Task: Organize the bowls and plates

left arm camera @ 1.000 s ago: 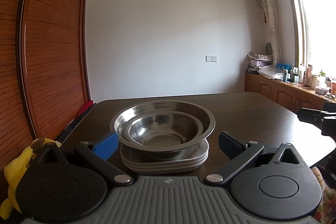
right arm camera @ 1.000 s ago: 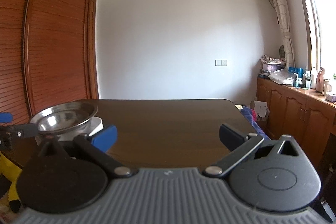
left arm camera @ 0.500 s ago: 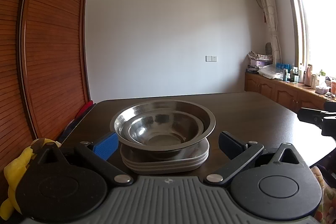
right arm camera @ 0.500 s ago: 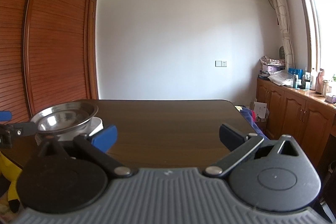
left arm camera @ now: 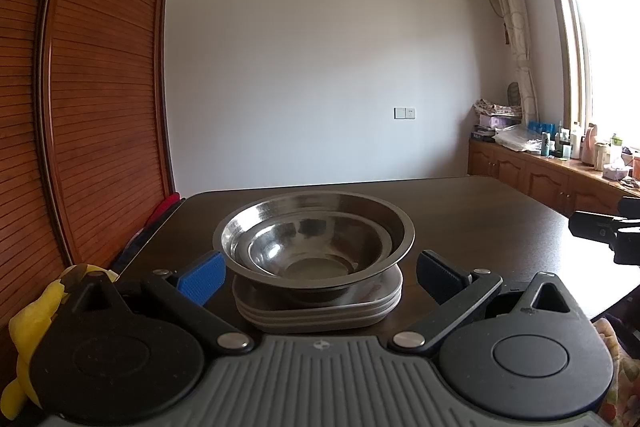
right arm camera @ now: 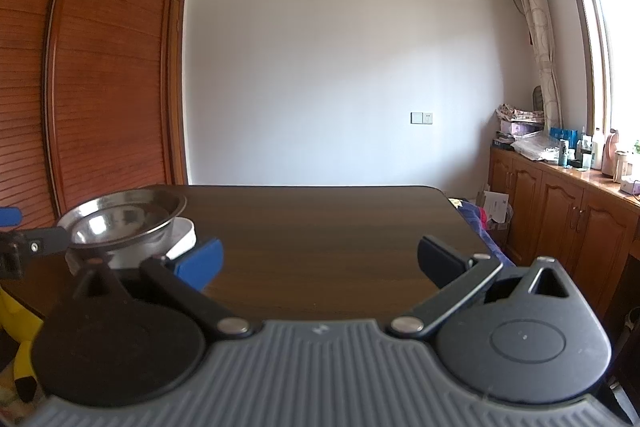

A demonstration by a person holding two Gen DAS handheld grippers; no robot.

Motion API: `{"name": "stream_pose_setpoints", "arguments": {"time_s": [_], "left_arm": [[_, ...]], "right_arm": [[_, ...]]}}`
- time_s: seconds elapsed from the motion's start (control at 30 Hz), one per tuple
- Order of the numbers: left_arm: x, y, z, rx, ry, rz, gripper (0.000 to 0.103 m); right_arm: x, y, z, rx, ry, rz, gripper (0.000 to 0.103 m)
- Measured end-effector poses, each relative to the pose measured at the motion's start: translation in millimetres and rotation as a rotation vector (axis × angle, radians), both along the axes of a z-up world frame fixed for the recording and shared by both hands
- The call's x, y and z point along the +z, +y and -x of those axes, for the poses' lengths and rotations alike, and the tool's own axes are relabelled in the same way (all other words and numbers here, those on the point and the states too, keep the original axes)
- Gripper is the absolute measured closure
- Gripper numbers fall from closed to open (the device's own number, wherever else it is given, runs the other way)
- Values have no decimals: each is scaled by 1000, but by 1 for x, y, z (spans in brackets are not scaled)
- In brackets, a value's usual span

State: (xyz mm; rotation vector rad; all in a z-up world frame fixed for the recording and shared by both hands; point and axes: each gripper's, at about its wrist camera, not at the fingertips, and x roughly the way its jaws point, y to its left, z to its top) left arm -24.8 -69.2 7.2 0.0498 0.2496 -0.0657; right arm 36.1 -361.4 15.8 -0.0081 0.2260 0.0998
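On my dark wooden table (left arm camera: 500,211), small steel bowl (left arm camera: 316,247) nests upright inside large steel bowl (left arm camera: 314,227) atop stacked plates (left arm camera: 320,311), between my left gripper's (left arm camera: 318,273) spread fingers; right gripper (right arm camera: 320,259) also apart, empty.

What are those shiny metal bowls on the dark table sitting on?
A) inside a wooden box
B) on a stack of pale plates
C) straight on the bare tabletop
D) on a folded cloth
B: in the left wrist view, the small steel bowl nests inside the wide steel bowl, and the pair sits on the stack of pale rounded-square plates lying on the dark wooden table.
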Motion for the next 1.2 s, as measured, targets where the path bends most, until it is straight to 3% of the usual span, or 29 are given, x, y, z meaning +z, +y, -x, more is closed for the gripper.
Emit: {"name": "stream_pose_setpoints", "arguments": {"time_s": [1.2], "left_arm": [[1,2,2,3,-5,1,0]], "right_arm": [[-1,-1,0,0,7,-4,0]]}}
